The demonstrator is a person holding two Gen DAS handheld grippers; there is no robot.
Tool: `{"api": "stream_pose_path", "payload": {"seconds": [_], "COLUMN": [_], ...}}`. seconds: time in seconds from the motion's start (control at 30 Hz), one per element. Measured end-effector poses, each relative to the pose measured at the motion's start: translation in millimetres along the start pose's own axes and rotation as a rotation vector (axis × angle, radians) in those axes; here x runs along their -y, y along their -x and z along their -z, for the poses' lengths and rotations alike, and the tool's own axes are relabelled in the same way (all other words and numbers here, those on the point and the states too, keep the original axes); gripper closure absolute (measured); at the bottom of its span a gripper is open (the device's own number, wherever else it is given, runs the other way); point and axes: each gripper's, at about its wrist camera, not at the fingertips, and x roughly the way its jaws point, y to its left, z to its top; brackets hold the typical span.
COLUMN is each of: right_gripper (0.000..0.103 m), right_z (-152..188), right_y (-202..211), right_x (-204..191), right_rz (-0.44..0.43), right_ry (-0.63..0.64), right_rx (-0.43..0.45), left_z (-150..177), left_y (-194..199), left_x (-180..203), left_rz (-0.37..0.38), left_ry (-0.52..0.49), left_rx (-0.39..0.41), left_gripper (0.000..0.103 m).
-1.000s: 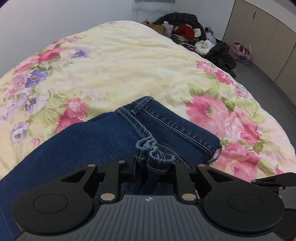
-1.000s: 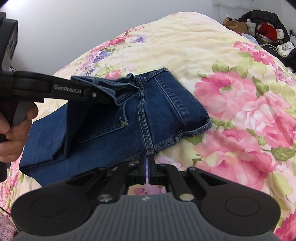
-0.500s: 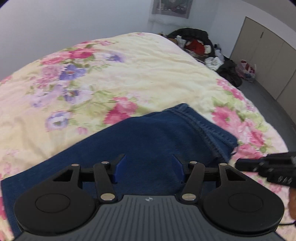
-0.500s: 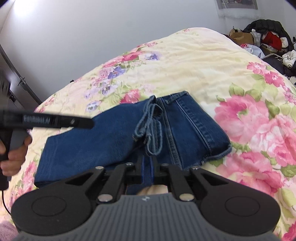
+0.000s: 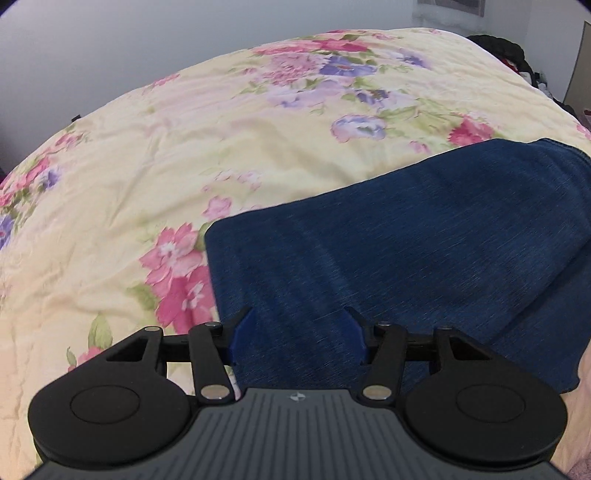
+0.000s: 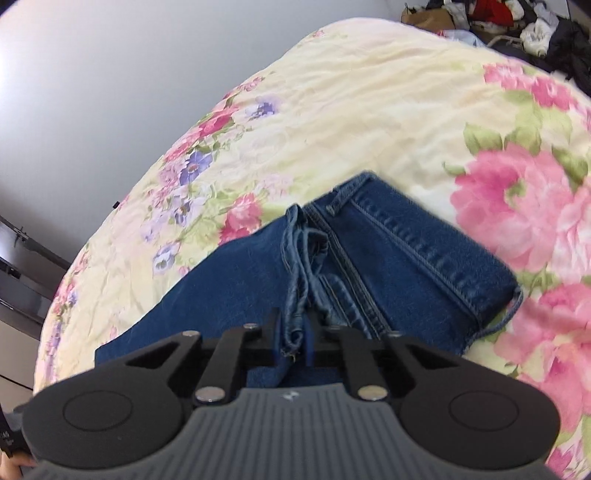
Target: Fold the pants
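Observation:
Blue denim jeans [image 5: 388,236] lie folded on a floral bedspread [image 5: 184,155]. My left gripper [image 5: 297,334] is open and empty, its blue pads spread just above the folded leg end of the jeans. In the right wrist view the jeans [image 6: 413,251] show the waistband side and the leg hems laid over it. My right gripper [image 6: 293,339] is shut on the bunched leg hems [image 6: 295,295] near the front edge of the jeans.
The bedspread [image 6: 369,110] extends far beyond the jeans on all sides. A pile of clothes and bags [image 6: 517,22] lies on the floor past the bed's far end. A grey wall [image 5: 110,55] runs behind the bed.
My left gripper let go of the leg hems, opened, and swung left over the folded leg end. My right gripper carried the hems onto the waistband area and still holds them.

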Motion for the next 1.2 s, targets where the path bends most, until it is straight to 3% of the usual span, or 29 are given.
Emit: {"api": "stream_pose_path", "payload": {"seconds": [0.1, 0.23, 0.33, 0.43, 0.53, 0.63, 0.73, 0.77, 0.8, 0.93, 1.17, 1.2], "right_gripper": [0.098, 0.098, 0.098, 0.098, 0.098, 0.097, 0.087, 0.074, 0.069, 0.066, 0.064, 0.069], "right_z": [-7.3, -8.9, 4.1, 19.8, 28.8, 32.1, 31.8, 32.0, 32.5, 37.4, 39.2, 40.0], "right_y": [17.9, 60.7, 62.3, 31.2, 14.8, 15.8, 30.6, 35.0, 37.9, 31.2, 2.2, -0.2], "right_x": [-26.7, -56.3, -47.6, -5.6, 14.6, 9.1, 6.6, 8.2, 11.4, 33.2, 58.6, 59.4], "right_rz": [-0.03, -0.154, -0.034, 0.075, 0.091, 0.107, 0.082, 0.076, 0.071, 0.066, -0.021, -0.024], "right_ry": [0.069, 0.157, 0.221, 0.142, 0.112, 0.17, 0.189, 0.182, 0.171, 0.079, -0.083, -0.103], "right_rx": [0.041, 0.109, 0.094, 0.005, 0.006, 0.017, 0.033, 0.036, 0.037, 0.01, 0.032, 0.038], "left_z": [12.5, 23.9, 28.4, 28.8, 28.1, 28.9, 30.4, 30.5, 30.4, 29.8, 29.7, 29.8], "left_y": [-4.8, -4.7, -6.8, -9.7, -9.8, -9.5, -10.6, -11.1, -11.9, -13.7, -15.3, -15.9], "left_x": [-14.7, -22.7, -24.5, -25.8, -25.3, -27.6, -31.0, -31.6, -31.6, -30.7, -31.9, -32.8], "left_rz": [0.011, 0.022, 0.027, 0.029, 0.023, 0.022, 0.03, 0.031, 0.032, 0.031, 0.036, 0.038], "left_ry": [0.039, 0.058, 0.057, 0.069, 0.063, 0.075, 0.093, 0.097, 0.101, 0.12, 0.118, 0.122], "left_rx": [-0.012, -0.002, -0.004, -0.01, -0.013, -0.011, -0.006, -0.003, -0.001, 0.004, 0.007, 0.008], "left_gripper": [0.048, 0.05, 0.05, 0.05, 0.05, 0.05, 0.05, 0.05, 0.05, 0.05, 0.049, 0.049]}}
